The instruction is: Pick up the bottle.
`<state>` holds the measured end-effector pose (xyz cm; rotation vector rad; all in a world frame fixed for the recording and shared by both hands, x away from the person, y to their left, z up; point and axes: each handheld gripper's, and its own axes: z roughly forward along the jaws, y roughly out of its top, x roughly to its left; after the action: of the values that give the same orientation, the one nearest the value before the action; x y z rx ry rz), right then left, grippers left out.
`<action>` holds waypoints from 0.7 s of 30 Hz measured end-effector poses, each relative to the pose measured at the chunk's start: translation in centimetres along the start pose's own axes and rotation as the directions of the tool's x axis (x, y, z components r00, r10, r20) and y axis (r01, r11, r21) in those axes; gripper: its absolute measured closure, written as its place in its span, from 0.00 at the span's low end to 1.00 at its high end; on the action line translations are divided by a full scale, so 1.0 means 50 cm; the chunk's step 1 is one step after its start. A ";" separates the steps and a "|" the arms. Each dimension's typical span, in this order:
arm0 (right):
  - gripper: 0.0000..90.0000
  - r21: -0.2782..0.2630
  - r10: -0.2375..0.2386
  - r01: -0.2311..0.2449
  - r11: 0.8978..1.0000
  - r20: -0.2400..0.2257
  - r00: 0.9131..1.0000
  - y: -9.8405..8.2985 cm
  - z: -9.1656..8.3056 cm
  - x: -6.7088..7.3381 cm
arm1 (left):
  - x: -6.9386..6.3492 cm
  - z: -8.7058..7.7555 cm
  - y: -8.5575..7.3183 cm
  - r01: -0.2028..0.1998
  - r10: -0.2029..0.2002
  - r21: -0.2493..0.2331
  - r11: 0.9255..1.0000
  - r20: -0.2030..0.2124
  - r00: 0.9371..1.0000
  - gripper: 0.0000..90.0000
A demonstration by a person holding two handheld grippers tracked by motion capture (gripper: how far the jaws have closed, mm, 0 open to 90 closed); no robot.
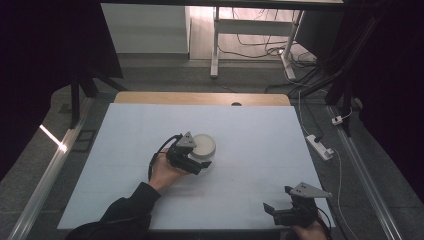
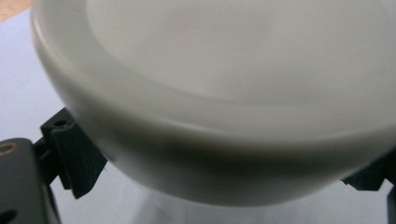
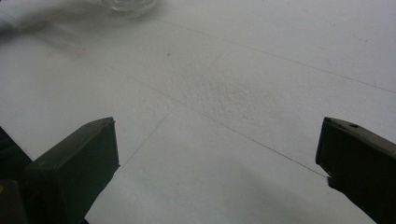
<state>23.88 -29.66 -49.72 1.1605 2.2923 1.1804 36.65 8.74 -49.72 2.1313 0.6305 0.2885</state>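
— Holding that white jar (image 1: pixel 204 148) near the middle of the table (image 1: pixel 130 130), is the left gripper (image 1: pixel 191 161) shut tight?

— Its jaws hug the jar's round side. It looks smooth, hard and slippery, so grip low on the side.

— And the right gripper (image 1: pixel 286 206)?

— Wide open, holding nothing, by the near right corner.

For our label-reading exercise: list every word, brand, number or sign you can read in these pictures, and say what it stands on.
None can be read.
The white round lid in the left claw is plain, with no print.
The white table cover carries only faint lines, no writing.
The right claw and its grey plate show no marking.
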 end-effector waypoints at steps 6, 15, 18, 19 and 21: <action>0.00 -0.001 -0.002 0.002 1.000 0.001 1.000 0.000 0.000 0.000 | -0.013 -0.021 0.008 -0.012 0.012 -0.007 1.000 0.011 1.000 0.08; 0.00 -0.003 0.000 0.000 1.000 0.000 1.000 0.000 -0.001 0.001 | -0.032 -0.052 0.013 -0.020 0.020 -0.017 1.000 0.023 1.000 0.08; 0.00 -0.003 -0.001 0.001 1.000 -0.001 1.000 0.000 -0.001 0.000 | -0.038 -0.062 0.013 -0.025 0.025 -0.015 1.000 0.032 0.999 0.08; 0.00 -0.003 -0.001 0.001 1.000 -0.001 1.000 0.000 0.000 0.000 | -0.040 -0.064 0.013 -0.026 0.026 -0.013 1.000 0.037 0.999 0.08; 0.00 -0.003 -0.002 0.002 1.000 -0.004 1.000 0.000 0.000 0.001 | -0.045 -0.069 0.013 -0.029 0.029 -0.011 1.000 0.044 0.999 0.08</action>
<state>23.86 -29.66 -49.70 1.1552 2.2933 1.1859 33.55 9.59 -47.11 2.1320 0.5718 0.2590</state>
